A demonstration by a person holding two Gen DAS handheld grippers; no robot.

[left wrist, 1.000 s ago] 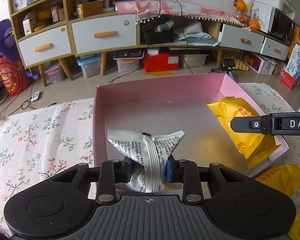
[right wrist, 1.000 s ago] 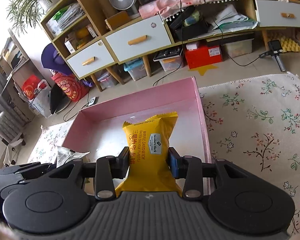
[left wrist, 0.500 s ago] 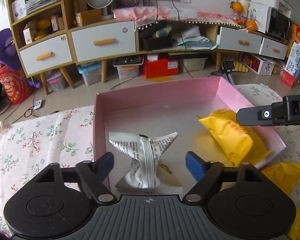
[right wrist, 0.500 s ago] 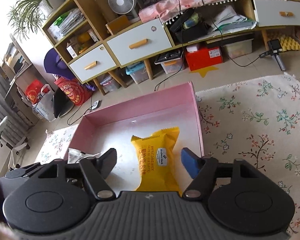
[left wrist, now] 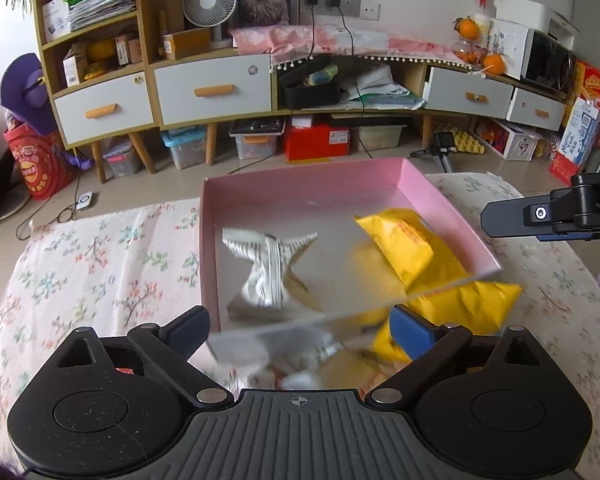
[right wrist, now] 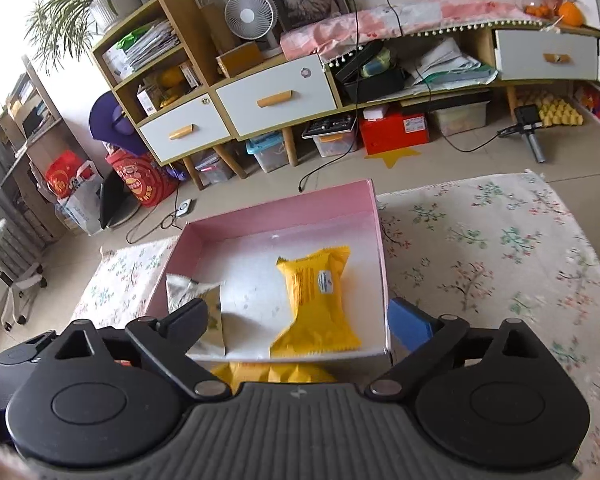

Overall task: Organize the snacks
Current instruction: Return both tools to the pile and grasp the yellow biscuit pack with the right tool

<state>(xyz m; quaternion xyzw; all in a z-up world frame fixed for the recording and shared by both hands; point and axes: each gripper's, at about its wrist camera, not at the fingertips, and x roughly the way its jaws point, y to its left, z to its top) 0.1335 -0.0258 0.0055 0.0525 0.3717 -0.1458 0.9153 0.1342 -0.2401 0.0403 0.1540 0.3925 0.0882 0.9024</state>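
On the floral cloth (left wrist: 100, 264), soft and printed with small sprigs, sits a shallow pink box (left wrist: 300, 182) of stiff card with a pale glossy floor. Inside it, at about 9 o'clock, a crinkled silver pack (left wrist: 270, 268) with fine black print stands pinched at the waist; the print is too small to read. At 3 o'clock in the box lies a puffy yellow pack (right wrist: 316, 296) with a small white label whose writing cannot be made out. Outside the near wall, at 5 o'clock, more yellow packs (left wrist: 468, 304) rest on the cloth. Left gripper (left wrist: 300, 326) hangs over the near edge with its black and blue-padded fingers spread wide, holding nothing. Right gripper (right wrist: 300, 320) does likewise, fingers wide apart either side of the box's near corner.
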